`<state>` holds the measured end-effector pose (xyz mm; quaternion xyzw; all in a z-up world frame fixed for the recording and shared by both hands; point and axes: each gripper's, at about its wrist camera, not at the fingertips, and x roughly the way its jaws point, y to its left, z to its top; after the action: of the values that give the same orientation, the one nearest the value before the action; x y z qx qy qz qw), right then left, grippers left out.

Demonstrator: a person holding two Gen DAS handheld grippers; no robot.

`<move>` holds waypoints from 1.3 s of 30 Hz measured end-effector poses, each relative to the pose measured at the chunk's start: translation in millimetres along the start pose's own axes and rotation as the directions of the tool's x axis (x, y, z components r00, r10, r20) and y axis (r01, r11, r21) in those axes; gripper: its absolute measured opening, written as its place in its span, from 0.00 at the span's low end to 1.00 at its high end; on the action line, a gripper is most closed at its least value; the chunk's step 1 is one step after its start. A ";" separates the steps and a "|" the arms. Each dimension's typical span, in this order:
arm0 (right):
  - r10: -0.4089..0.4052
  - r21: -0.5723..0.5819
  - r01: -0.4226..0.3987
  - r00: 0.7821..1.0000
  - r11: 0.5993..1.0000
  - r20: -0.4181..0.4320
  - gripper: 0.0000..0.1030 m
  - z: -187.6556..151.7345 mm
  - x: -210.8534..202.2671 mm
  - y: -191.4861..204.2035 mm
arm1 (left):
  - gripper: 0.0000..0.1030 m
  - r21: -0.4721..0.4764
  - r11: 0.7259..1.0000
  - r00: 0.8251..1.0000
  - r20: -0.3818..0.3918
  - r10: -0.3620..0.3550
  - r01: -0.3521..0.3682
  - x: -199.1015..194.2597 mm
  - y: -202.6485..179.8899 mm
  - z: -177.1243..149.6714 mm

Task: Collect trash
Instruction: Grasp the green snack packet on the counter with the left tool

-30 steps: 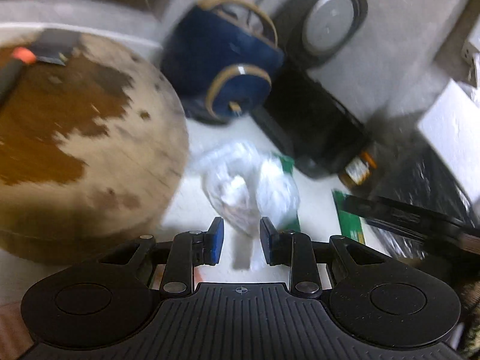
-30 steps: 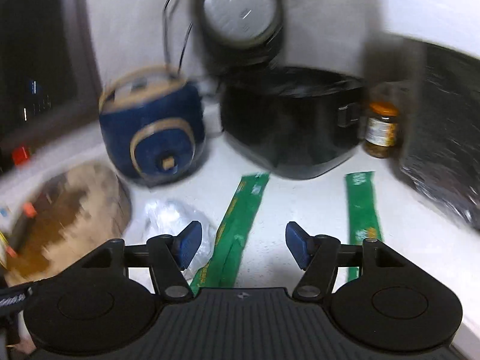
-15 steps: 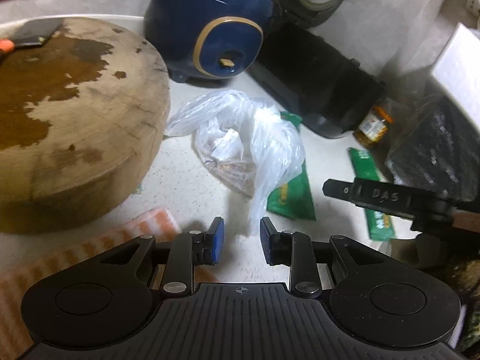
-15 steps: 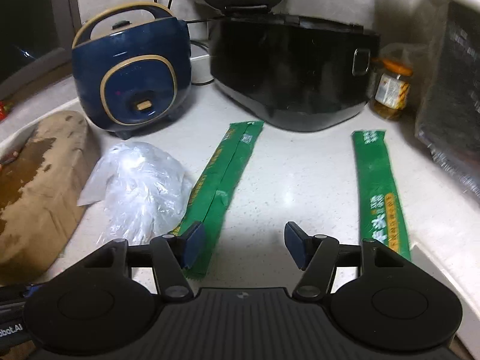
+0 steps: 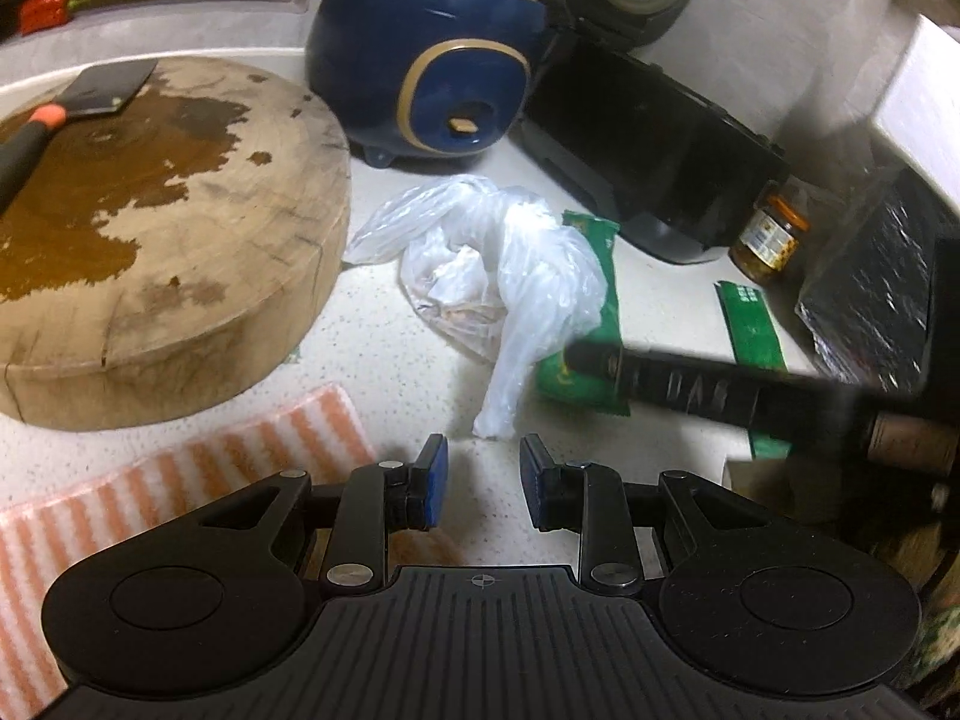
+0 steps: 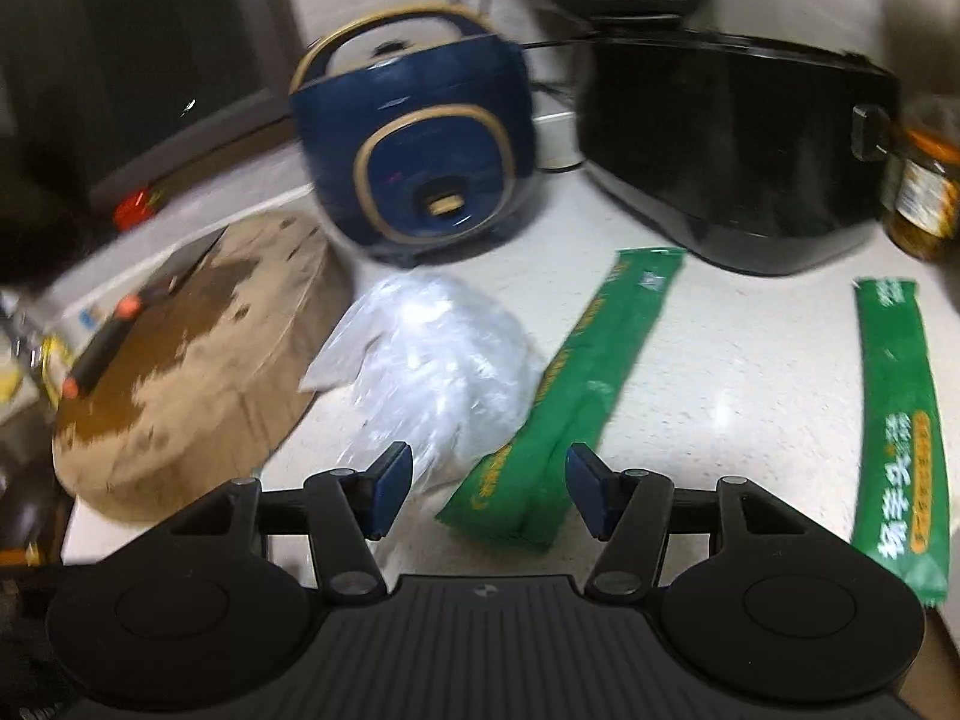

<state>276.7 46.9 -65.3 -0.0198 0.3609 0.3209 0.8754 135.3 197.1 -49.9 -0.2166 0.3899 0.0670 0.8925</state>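
Closer than before, the left gripper (image 5: 477,474) faces the plastic bag (image 5: 492,276), its tail just ahead of parted, empty jaws. Right view: right gripper (image 6: 489,489), jaws just narrowing yet open, straddles the green wrapper (image 6: 564,402); second wrapper (image 6: 900,420) lies right.

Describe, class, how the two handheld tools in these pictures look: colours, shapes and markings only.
Both the left tool and the right tool are matte black, with a ribbed central body, two round side discs, silver pivot screws and blue pads on the fingertips. A small crosshair mark sits mid-body. No cables or sleeves show.
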 end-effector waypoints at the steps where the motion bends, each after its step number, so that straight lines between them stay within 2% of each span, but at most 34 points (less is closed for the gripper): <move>1: -0.008 -0.016 0.008 1.000 1.000 -0.014 0.51 -1.8 2.8 1.7 | 0.29 -0.015 1.000 1.000 0.001 0.002 -0.002 1.1 2.2 2.1; 3: -0.014 -0.027 0.012 0.998 1.000 -0.056 0.24 -7.2 8.8 0.7 | 0.29 -0.034 0.999 1.000 0.008 0.001 -0.001 3.6 4.8 7.2; 5: -0.026 -0.016 0.025 0.996 1.000 -0.088 0.10 -13.9 10.6 -4.7 | 0.29 -0.038 0.999 1.000 0.010 -0.018 0.019 8.6 3.4 13.3; 6: -0.040 -0.014 0.039 0.995 0.999 -0.091 0.09 -18.2 8.8 -8.0 | 0.29 -0.032 0.999 0.999 0.008 -0.032 0.033 11.8 0.7 16.0; 10: -0.085 -0.005 0.085 0.994 0.996 -0.075 0.07 -36.1 -12.5 -22.0 | 0.29 0.043 0.994 0.995 -0.005 -0.104 0.104 30.8 -23.0 27.9; 12: -0.086 0.016 0.087 0.994 0.996 -0.068 0.07 -44.8 -24.8 -30.5 | 0.29 0.094 0.989 0.993 -0.006 -0.114 0.115 44.0 -38.8 35.6; 16: -0.081 0.108 0.086 0.996 0.990 -0.048 0.08 -56.5 -47.4 -47.7 | 0.29 0.229 0.971 0.997 0.004 -0.076 0.074 75.1 -74.6 49.1; 19: -0.146 0.077 0.147 0.989 0.986 -0.017 0.10 -62.1 -65.3 -46.2 | 0.29 0.373 0.928 0.999 0.036 -0.023 0.008 100.6 -102.2 58.8; 21: -0.193 0.045 0.193 0.981 0.980 0.017 0.20 -63.6 -77.2 -43.8 | 0.29 0.422 0.906 0.999 0.038 0.006 -0.021 117.5 -114.3 67.2; 23: -0.212 0.061 0.210 0.976 0.976 0.039 0.29 -66.2 -87.3 -47.8 | 0.29 0.444 0.894 0.998 0.033 0.058 -0.067 137.8 -120.0 76.6; 25: -0.238 0.084 0.234 0.970 0.968 0.041 0.30 -69.8 -92.9 -52.4 | 0.29 0.453 0.883 0.992 0.034 0.120 -0.122 154.1 -119.1 82.6; 27: -0.274 0.084 0.270 0.961 0.959 0.040 0.30 -74.3 -97.2 -53.7 | 0.29 0.443 0.886 0.989 0.021 0.146 -0.140 166.9 -115.1 86.4; 32: -0.290 0.108 0.286 0.957 0.952 0.023 0.30 -79.5 -97.6 -58.9 | 0.27 0.358 0.931 0.996 -0.035 0.085 -0.067 173.1 -101.7 94.9; 39: -0.288 0.144 0.288 0.957 0.947 -0.024 0.30 -83.4 -89.9 -64.4 | 0.27 0.386 0.923 0.998 -0.060 0.020 0.005 165.4 -107.0 83.6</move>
<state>214.2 -75.7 -81.6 -0.0084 0.3778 0.1624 0.9115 335.6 129.6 -83.7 -0.0373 0.4240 -0.0143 0.9048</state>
